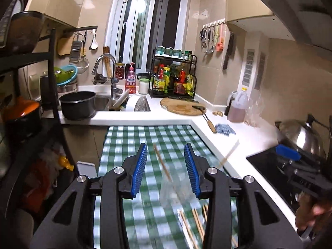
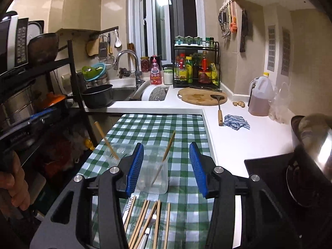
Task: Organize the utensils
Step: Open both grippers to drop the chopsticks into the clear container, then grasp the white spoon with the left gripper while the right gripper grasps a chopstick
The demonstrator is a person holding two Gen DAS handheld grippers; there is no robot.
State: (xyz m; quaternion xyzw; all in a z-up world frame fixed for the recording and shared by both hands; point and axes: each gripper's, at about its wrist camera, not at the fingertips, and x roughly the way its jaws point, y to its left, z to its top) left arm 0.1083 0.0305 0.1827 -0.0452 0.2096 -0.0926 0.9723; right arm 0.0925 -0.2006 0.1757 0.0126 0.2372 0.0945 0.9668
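Left wrist view
Left gripper (image 1: 166, 167): jaws partly apart, nothing pressed between the blue pads.
Clear container (image 1: 176, 191): blurred, on the checked cloth (image 1: 132, 137), seen through the gap between the jaws, toward the right jaw.
Chopstick (image 1: 162, 166): 1 leaning up out of that container, between the jaws.
Loose chopsticks (image 1: 197, 224): flat on the cloth below the jaw gap, beside the right jaw's arm.
Right gripper (image 1: 288, 152): far right of the jaws, only 1 blue pad shows.

Right wrist view
Right gripper (image 2: 167, 169): jaws partly apart, gripping nothing.
Clear jar (image 2: 154, 172): upright between the jaws, beyond the pads, touching neither; 1 chopstick (image 2: 168, 151) stands in it.
Second container (image 2: 117, 153): left of the left jaw, 1 stick inside.
Chopsticks and fork (image 2: 145, 222): on the cloth, below the gap.
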